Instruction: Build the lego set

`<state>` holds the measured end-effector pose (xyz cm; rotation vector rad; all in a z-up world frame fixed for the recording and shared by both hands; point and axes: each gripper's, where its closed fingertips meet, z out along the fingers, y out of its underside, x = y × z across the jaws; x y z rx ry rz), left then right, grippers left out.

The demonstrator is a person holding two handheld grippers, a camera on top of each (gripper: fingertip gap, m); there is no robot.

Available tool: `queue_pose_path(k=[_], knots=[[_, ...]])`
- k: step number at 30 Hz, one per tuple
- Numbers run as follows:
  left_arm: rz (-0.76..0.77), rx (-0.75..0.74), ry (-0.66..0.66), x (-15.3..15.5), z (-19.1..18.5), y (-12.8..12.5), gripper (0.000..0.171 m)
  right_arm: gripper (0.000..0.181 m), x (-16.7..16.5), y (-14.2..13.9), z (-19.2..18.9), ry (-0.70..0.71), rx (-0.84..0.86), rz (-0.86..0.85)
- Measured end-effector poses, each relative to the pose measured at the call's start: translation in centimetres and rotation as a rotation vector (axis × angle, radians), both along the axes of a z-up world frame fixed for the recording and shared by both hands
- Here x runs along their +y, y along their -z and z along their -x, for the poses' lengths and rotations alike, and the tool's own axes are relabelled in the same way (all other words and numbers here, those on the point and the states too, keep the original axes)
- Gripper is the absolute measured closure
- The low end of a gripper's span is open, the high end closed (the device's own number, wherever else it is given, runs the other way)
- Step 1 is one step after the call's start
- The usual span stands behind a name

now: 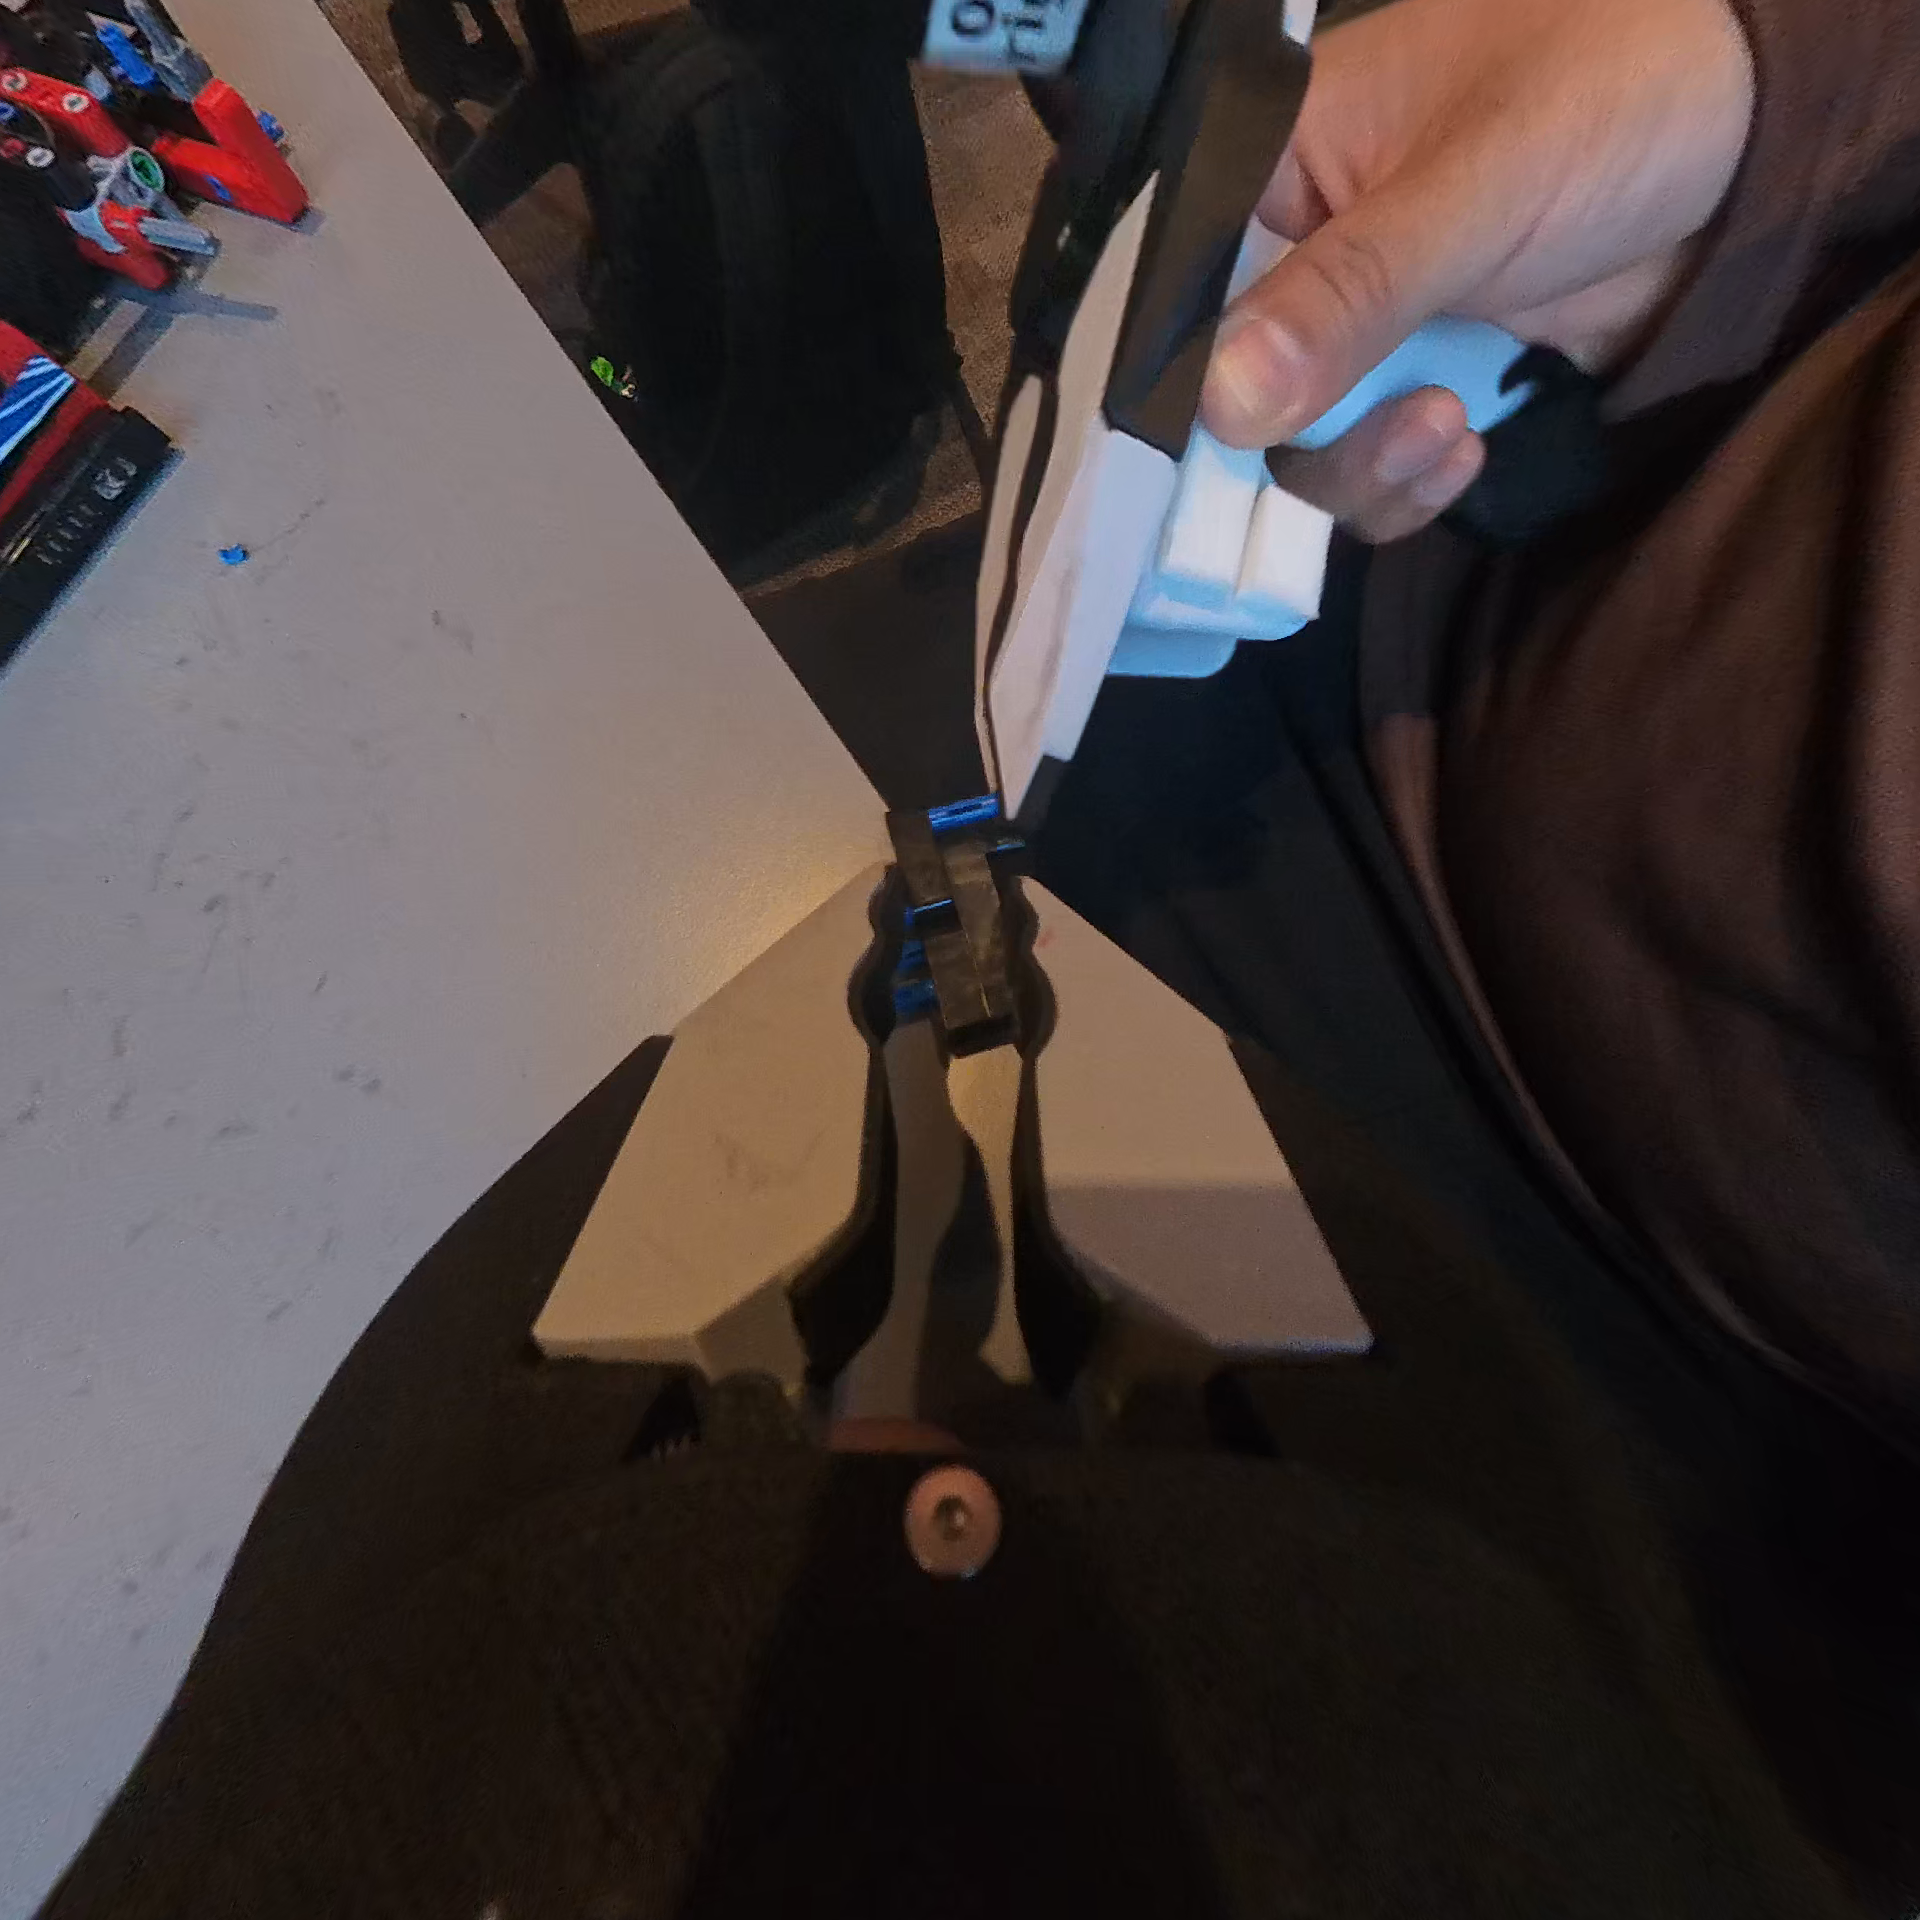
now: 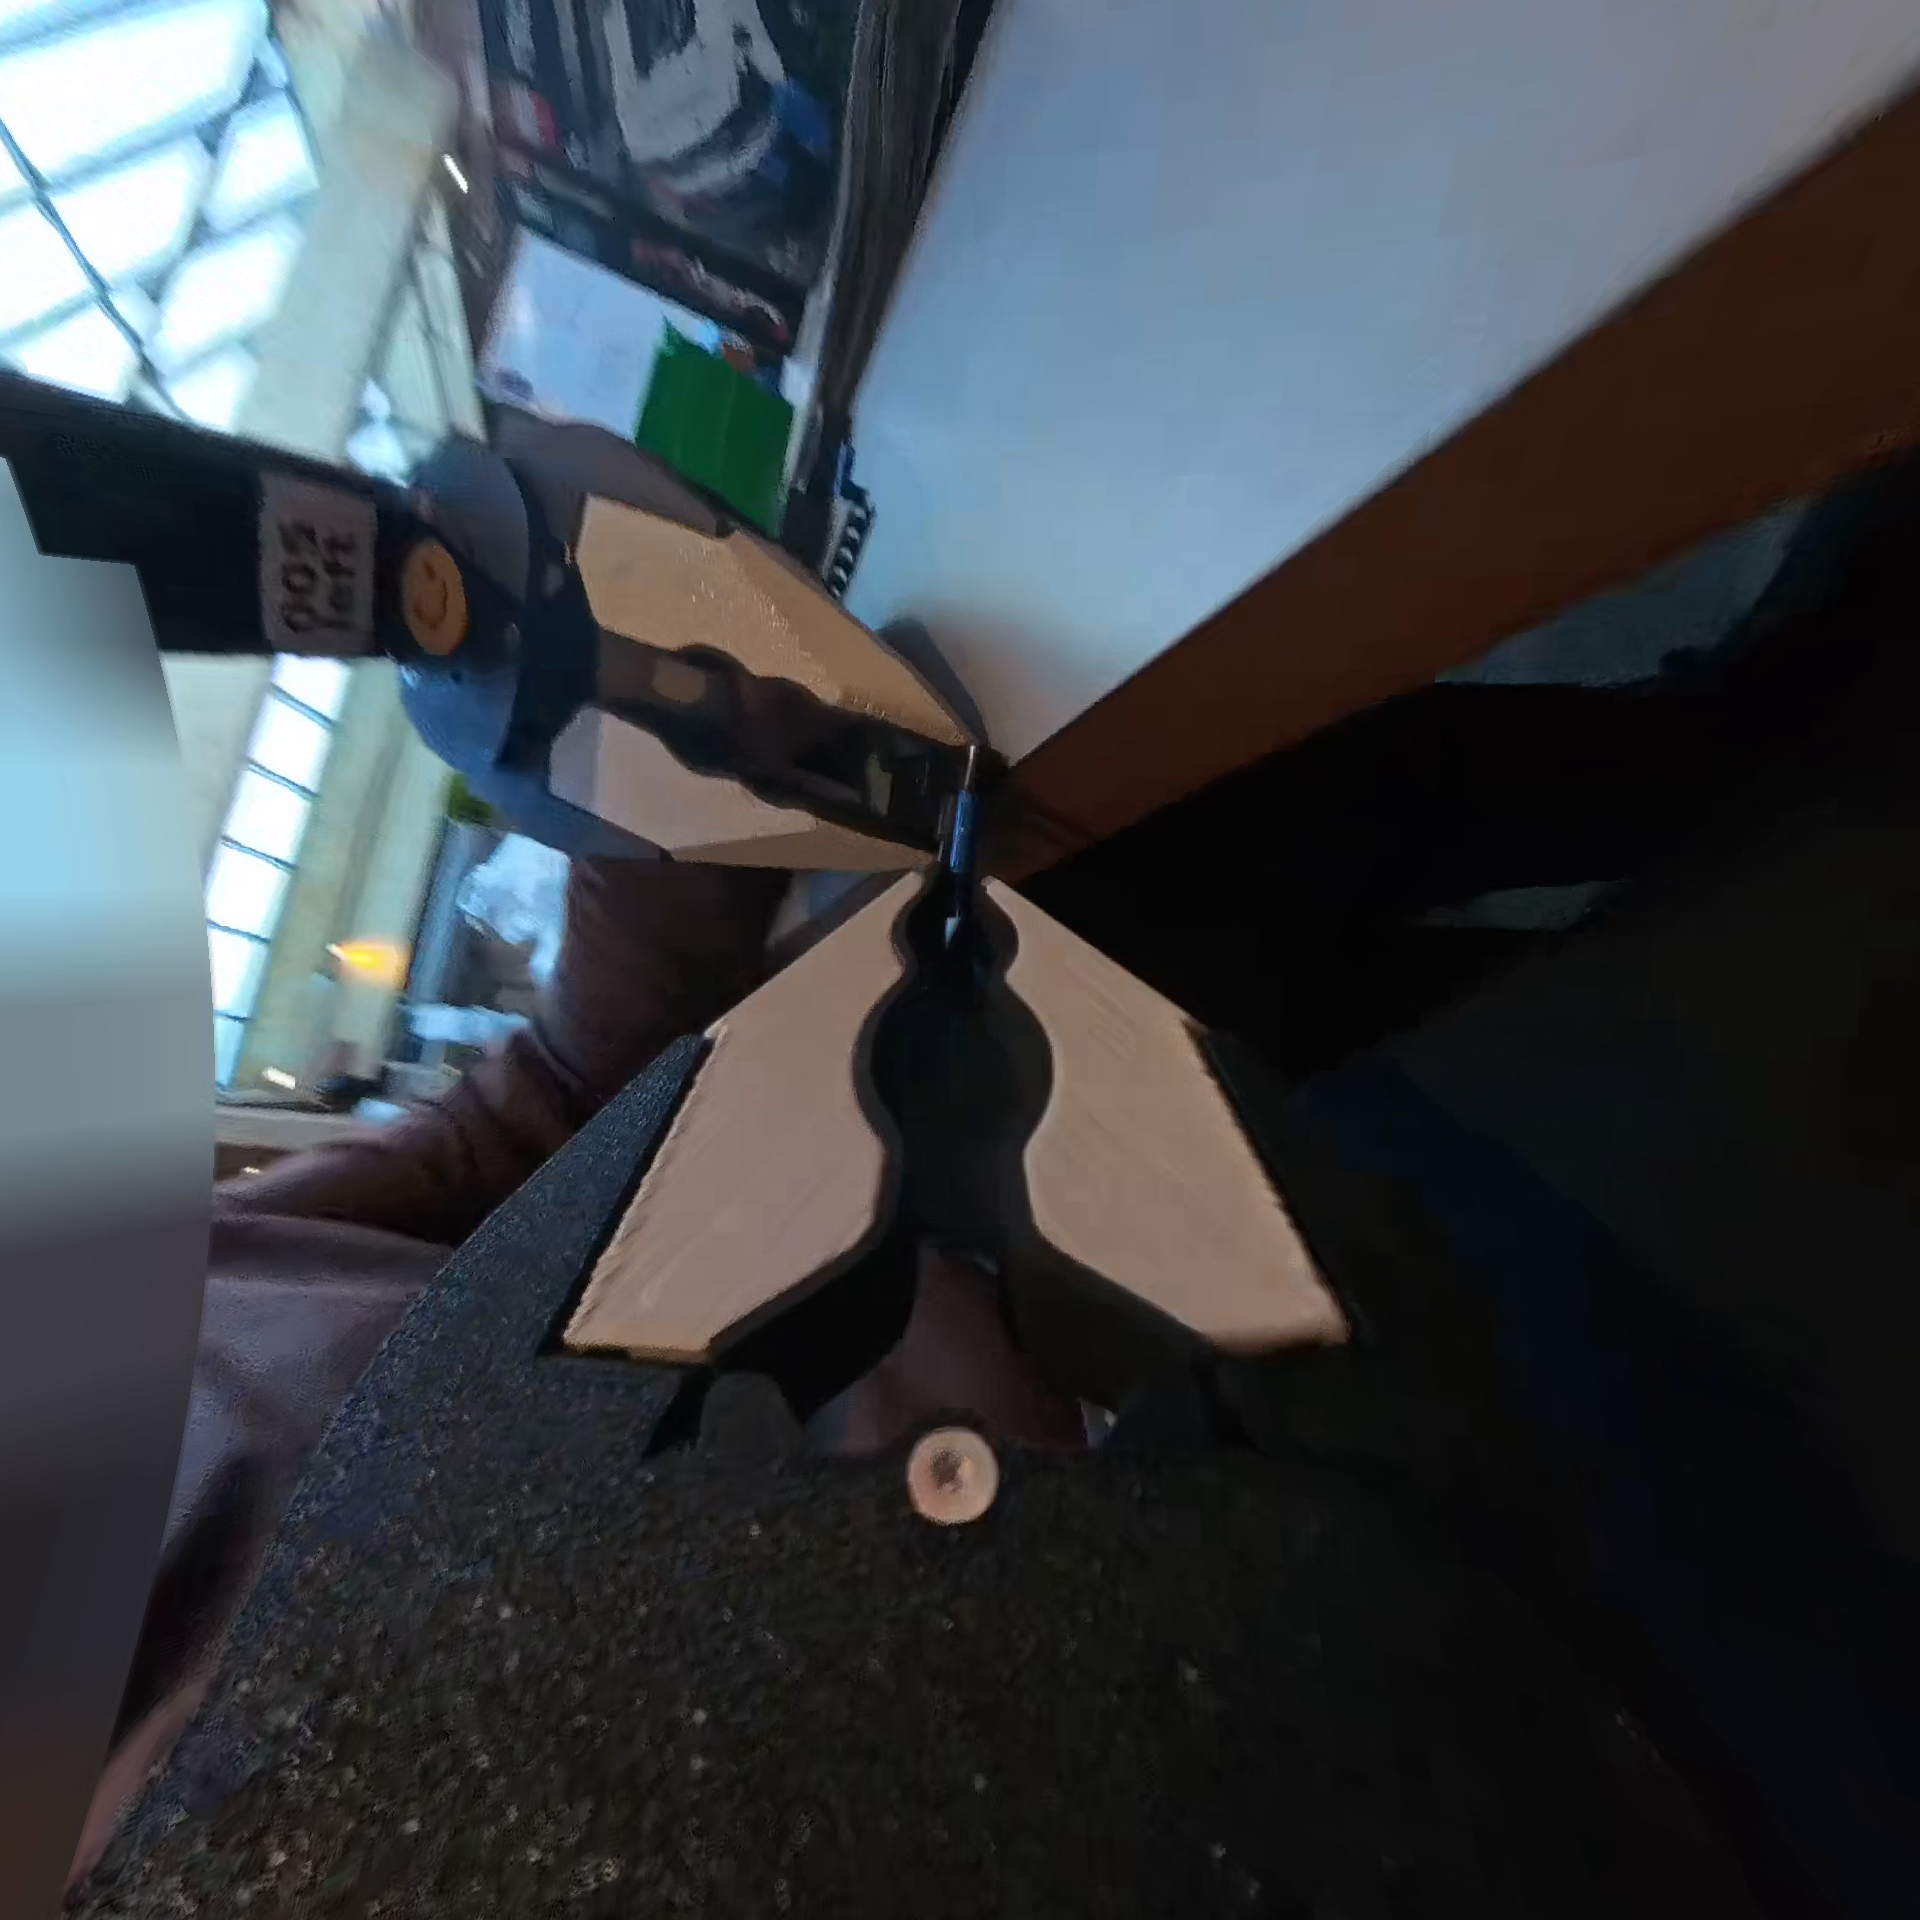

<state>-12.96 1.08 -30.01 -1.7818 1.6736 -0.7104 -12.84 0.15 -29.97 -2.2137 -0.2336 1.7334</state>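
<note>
My left gripper (image 1: 958,896) is shut on a small black lego beam (image 1: 968,971) with blue pins along its side; it holds the beam just off the white table's (image 1: 416,831) edge. My right gripper (image 1: 1010,802), held by a hand (image 1: 1455,239), comes down from the upper right and its tip meets a blue pin (image 1: 961,812) at the beam's far end. In the right wrist view, the right gripper (image 2: 951,899) is shut on the blue pin (image 2: 961,831). The left gripper (image 2: 951,779) comes in from the left with the black beam (image 2: 909,781). This view is blurred.
A red and black lego model (image 1: 156,156) stands at the table's far left corner, with a dark box (image 1: 62,478) beside it. A loose blue piece (image 1: 231,554) lies on the table. A brown sleeve (image 1: 1714,831) fills the right side. A green object (image 2: 717,436) shows far off. The grippers are tip to tip, or close to it.
</note>
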Motion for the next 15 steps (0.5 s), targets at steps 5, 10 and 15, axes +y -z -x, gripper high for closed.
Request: queue_pose_path(k=[5,10,15], knots=[[-0.011,0.000,0.008,-0.06,0.01,0.00,0.156,0.178,-0.15,0.11,0.05,-0.099,-0.116,-0.101],[-0.022,0.001,0.021,-0.25,0.04,-0.02,0.156,0.179,-0.30,0.16,0.07,-0.182,-0.145,-0.132],[-0.025,0.000,0.025,-0.25,0.15,-0.02,0.156,0.181,-0.26,0.16,0.25,-0.177,-0.036,-0.064]])
